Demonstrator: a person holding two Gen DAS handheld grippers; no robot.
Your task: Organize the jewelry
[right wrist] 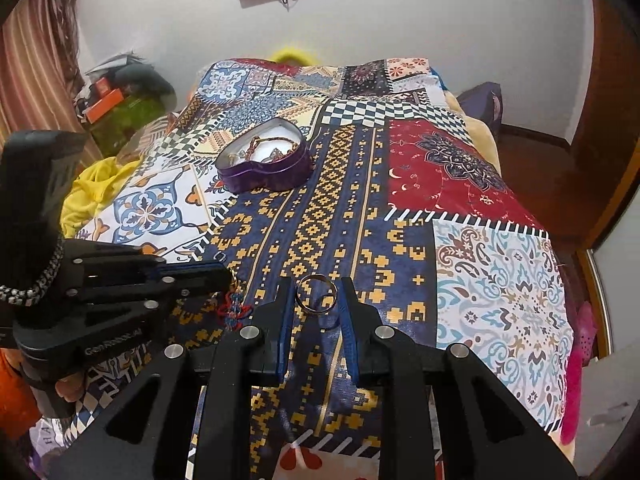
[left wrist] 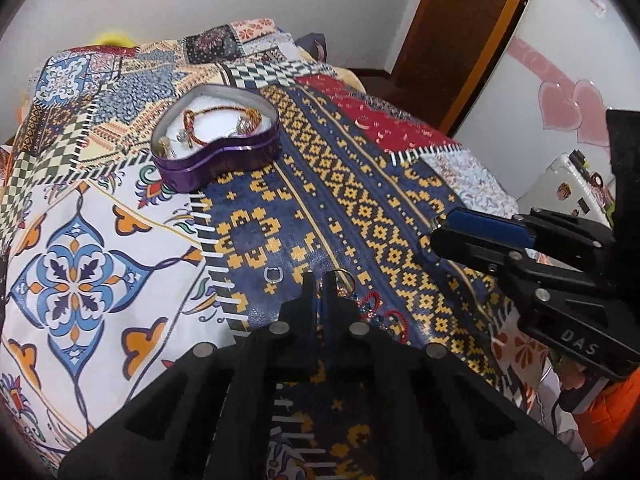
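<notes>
Right gripper (right wrist: pixel 314 300) angled down over the patchwork bedspread (right wrist: pixel 500 280), clamped on a gold ring (right wrist: pixel 316 293) between its fingertips. Left gripper (left wrist: pixel 319 286) just beside it, shut tight on the red beaded earring (left wrist: pixel 374 308), tips at the cloth. Small silver ring (left wrist: pixel 273 275) lying loose nearby. Plenty of bare blue-and-yellow spread beyond. Further back, purple heart tin (left wrist: pixel 218 136), open, bracelet (left wrist: pixel 218 118) inside, well clear of the bed's edges.
</notes>
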